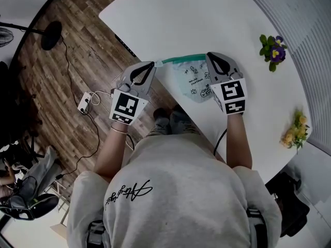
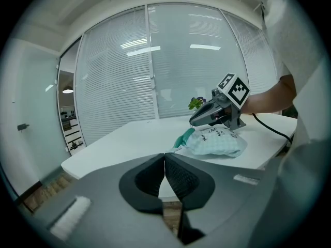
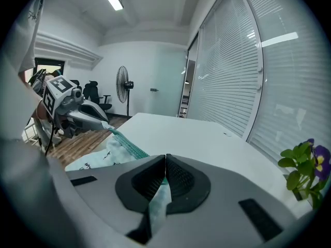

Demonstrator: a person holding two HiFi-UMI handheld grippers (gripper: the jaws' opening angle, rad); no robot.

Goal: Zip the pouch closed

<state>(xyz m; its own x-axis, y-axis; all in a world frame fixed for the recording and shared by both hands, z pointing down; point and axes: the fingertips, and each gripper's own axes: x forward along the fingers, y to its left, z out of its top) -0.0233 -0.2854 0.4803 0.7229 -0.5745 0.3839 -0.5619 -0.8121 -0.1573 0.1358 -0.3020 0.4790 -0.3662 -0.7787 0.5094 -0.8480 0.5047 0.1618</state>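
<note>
Over a white, round-edged table [image 1: 207, 14] on a wood-plank floor [image 1: 77, 61], in a room walled with pale blinds [image 1: 305, 25]. One pouch [image 1: 192, 80] at the table's near edge, its teal zip band stretched between two grippers. Pinched shut on the zip end, out past the table's edge and above the floor: left gripper [image 1: 153, 64]. Clamped on the pouch's other top corner, fabric between the jaws: right gripper [image 1: 211, 59]. Two small plants, a purple-flowered plant [image 1: 272, 49] toward the blinds and a yellow-flowered plant [image 1: 295, 130] by the right rim, both well apart from the pouch. Broad white tabletop open beyond. One power strip [image 1: 84, 102] on the floor at left.
</note>
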